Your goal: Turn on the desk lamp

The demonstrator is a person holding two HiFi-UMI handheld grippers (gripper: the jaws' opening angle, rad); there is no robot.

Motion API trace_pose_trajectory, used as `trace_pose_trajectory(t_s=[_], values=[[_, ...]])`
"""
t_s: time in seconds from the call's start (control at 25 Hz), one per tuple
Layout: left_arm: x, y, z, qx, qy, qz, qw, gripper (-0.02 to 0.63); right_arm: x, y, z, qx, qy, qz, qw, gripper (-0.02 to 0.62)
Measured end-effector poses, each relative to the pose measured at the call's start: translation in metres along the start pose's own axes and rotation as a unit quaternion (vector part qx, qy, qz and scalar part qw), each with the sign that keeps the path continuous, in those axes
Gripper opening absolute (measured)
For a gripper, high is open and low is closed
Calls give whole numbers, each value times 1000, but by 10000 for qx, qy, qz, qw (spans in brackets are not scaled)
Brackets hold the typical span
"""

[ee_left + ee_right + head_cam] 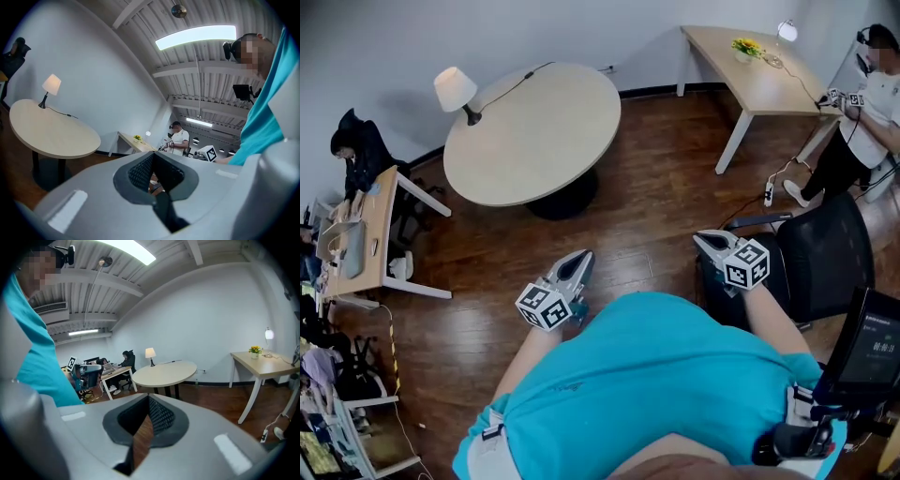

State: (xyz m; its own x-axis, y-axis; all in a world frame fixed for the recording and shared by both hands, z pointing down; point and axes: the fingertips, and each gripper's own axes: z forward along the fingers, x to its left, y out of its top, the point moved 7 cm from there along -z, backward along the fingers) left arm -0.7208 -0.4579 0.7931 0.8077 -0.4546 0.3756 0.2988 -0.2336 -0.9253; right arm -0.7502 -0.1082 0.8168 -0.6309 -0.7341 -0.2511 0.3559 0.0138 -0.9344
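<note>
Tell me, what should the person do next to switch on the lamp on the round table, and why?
Probably step toward the round table: the desk lamp stands at its far edge, well away from the left gripper and right gripper, both shut and empty.

No legible text; only blurred glyphs on a dark screen [872,349]

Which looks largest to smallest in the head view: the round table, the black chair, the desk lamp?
1. round table
2. black chair, though it is nearer the camera
3. desk lamp, clearly smallest
</note>
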Motion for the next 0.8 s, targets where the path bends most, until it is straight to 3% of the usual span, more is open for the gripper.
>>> trace_pose_trajectory(t_s=[0.16, 0.32, 0.52, 0.68, 0.8], values=[[-7, 16, -86, 184, -225, 194, 9994, 26, 93, 1, 25, -45, -45, 76, 10000, 2], [-17, 13, -97, 415, -244, 263, 9985, 26, 111, -14, 35, 91, 175, 302, 9993, 2], [-37, -3, -138, 257, -254, 123, 9993, 26, 156, -26, 32, 179, 305, 114, 9993, 2], [-78, -9, -183, 74, -265, 155, 9995, 26, 205, -27, 2, 70, 294, -90, 9995, 2], [-114, -20, -184, -13, -257, 246, 9994, 26, 211, -31, -27, -56, 378, -195, 9991, 2]])
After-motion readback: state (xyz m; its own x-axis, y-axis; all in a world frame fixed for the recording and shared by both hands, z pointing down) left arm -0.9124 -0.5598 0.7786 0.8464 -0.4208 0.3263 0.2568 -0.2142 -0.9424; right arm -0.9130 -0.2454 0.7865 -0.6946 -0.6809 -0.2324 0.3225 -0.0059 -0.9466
